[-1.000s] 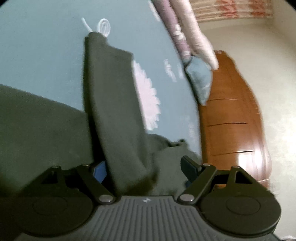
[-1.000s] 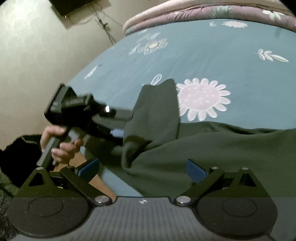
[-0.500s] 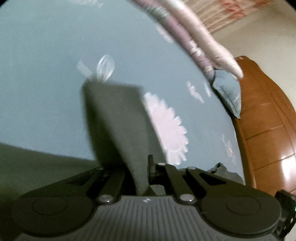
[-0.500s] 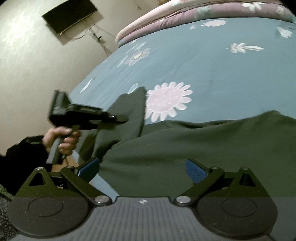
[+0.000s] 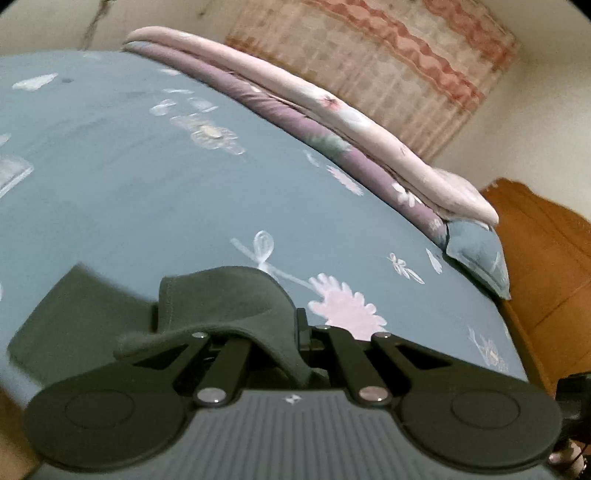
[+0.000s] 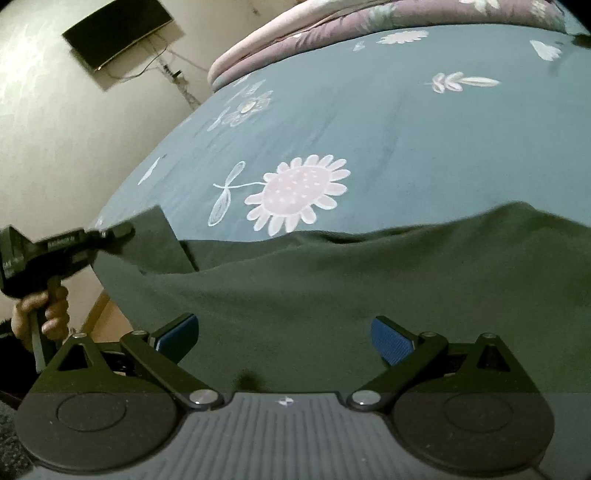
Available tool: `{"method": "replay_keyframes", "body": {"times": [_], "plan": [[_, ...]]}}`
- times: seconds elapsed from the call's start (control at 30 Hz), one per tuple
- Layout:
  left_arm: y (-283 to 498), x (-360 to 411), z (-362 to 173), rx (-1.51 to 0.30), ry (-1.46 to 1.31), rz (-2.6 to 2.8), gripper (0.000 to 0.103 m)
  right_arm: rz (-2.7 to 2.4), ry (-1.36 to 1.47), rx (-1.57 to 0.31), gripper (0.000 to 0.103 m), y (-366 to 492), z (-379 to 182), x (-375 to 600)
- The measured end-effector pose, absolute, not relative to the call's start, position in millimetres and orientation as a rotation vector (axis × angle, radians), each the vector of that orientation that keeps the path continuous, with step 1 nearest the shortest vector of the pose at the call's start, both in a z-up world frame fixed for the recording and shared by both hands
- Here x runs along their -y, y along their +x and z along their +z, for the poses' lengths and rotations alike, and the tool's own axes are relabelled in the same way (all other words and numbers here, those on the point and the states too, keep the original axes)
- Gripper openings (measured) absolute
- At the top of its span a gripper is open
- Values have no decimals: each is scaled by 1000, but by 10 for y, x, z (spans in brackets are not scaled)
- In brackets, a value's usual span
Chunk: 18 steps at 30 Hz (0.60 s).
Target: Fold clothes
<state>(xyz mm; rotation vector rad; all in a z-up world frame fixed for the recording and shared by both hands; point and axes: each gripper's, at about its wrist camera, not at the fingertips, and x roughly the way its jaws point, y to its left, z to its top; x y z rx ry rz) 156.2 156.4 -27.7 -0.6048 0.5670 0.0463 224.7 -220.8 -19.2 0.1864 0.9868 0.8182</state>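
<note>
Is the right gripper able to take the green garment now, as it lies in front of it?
Probably yes: the right gripper is open directly over the green garment, with nothing between them.

One dark green garment (image 6: 332, 295), sleeve end (image 5: 221, 295) seen in left view. Two grippers: left gripper (image 6: 122, 232) and right gripper (image 6: 284, 338). One hand (image 6: 40, 314) visible, on the left gripper's handle. One bedsheet (image 6: 369, 122), teal, floral print; one big pink daisy (image 6: 295, 195) near the garment, several smaller flower and leaf prints, count unclear. Two folded quilts stacked: pink quilt (image 5: 332, 107) on purple quilt (image 5: 295, 122). One pillow (image 5: 480, 254). One wall-mounted TV (image 6: 118, 33). One curtain (image 5: 388, 74). One wooden cabinet (image 5: 546, 266).
</note>
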Motion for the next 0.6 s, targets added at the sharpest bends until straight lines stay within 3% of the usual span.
{"method": "replay_keyframes", "body": {"times": [0.17,0.23,0.43,0.6], "plan": [[1356,-1629,-472,-570,-632,49,0,867,88,-954,97,2316,-43,1920],[1322,-1633,-541,-575,-628,41,1,923,19,-956,77,2385,2,1706],[1238,-1659,-725,-581,-649,36,1,1095,-189,-925,48,2580,30,897],[1226,-1683,-779,-561,-666,11,1,1255,-307,-938,45,2653,-102,171]]}}
